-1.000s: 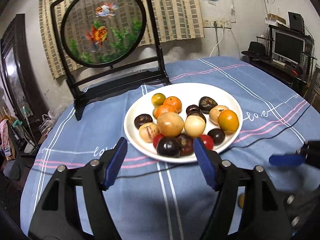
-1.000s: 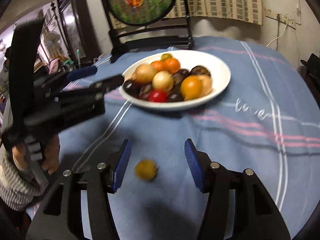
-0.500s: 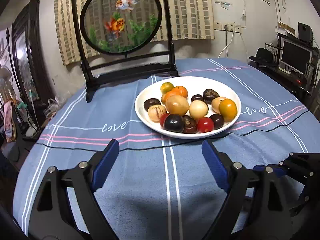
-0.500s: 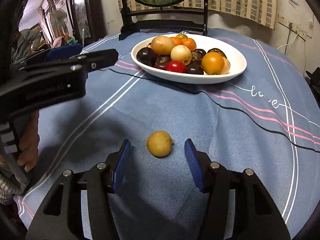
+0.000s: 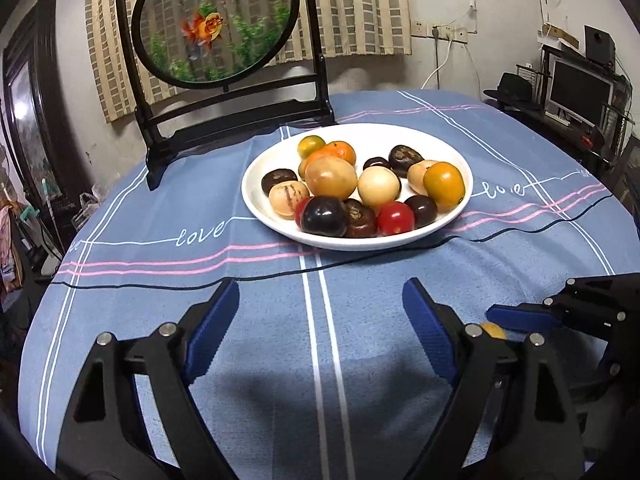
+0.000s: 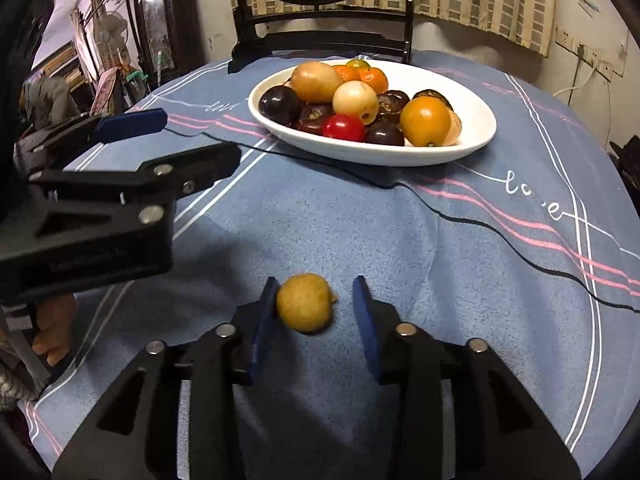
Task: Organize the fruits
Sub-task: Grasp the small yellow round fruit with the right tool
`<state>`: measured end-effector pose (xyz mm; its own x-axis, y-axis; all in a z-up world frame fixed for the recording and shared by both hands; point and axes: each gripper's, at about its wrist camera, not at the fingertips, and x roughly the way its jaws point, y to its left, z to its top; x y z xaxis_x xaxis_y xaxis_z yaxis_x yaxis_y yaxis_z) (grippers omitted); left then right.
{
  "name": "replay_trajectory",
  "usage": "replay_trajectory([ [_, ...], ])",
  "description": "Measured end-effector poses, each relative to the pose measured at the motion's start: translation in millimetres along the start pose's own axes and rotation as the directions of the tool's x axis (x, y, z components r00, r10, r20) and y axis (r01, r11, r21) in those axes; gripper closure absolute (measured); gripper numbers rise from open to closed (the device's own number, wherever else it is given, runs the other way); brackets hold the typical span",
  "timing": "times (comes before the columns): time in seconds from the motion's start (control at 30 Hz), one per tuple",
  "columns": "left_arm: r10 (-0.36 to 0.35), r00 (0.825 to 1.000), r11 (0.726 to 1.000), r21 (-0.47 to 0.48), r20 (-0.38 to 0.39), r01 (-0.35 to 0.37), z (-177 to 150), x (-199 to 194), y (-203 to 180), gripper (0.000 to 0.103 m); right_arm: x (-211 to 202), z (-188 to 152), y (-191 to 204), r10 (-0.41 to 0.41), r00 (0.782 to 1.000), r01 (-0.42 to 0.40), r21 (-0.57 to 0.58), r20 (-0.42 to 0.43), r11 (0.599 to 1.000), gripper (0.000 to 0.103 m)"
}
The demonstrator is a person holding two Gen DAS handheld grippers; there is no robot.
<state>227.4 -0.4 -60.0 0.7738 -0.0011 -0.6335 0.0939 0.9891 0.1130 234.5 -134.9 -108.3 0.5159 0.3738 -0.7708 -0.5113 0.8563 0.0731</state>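
1. While the round white ceramic plate (image 6: 372,152) heaped with mixed fruits stands farther back on the blue striped tablecloth (image 6: 460,260), 1 small yellow-brown round fruit (image 6: 305,307) lies on the cloth well short of that plate.
2. The right gripper (image 6: 314,312) has just been closing around it; 1 blue pad touches its side, the other stands just clear.
3. The left gripper (image 5: 320,332) is held apart and empty, short of the plate.
4. The fruit is judged light, smooth, apt to roll and bruise; it is best taken gently across its widest middle.
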Motion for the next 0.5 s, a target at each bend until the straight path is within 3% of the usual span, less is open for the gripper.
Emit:
replay_trajectory([
  [0.07,0.001,1.0,1.0,0.003,0.002,-0.001,0.4,-0.1,-0.2,0.032,-1.7,-0.2,-0.9,0.002,1.0,-0.002,0.007,0.008,1.0,0.075],
  [0.23,-0.027,0.999,1.0,-0.01,-0.031,0.027,-0.1,5.9,2.8,0.068,-6.8,-0.8,-1.2,-0.012,1.0,0.012,0.016,0.026,1.0,0.075],
  [0.5,-0.063,0.998,0.998,0.017,-0.022,0.064,2.9,0.0,-11.1,0.069,-28.6,8.3,5.7,0.001,0.994,0.0,-0.003,0.112,1.0,0.075],
])
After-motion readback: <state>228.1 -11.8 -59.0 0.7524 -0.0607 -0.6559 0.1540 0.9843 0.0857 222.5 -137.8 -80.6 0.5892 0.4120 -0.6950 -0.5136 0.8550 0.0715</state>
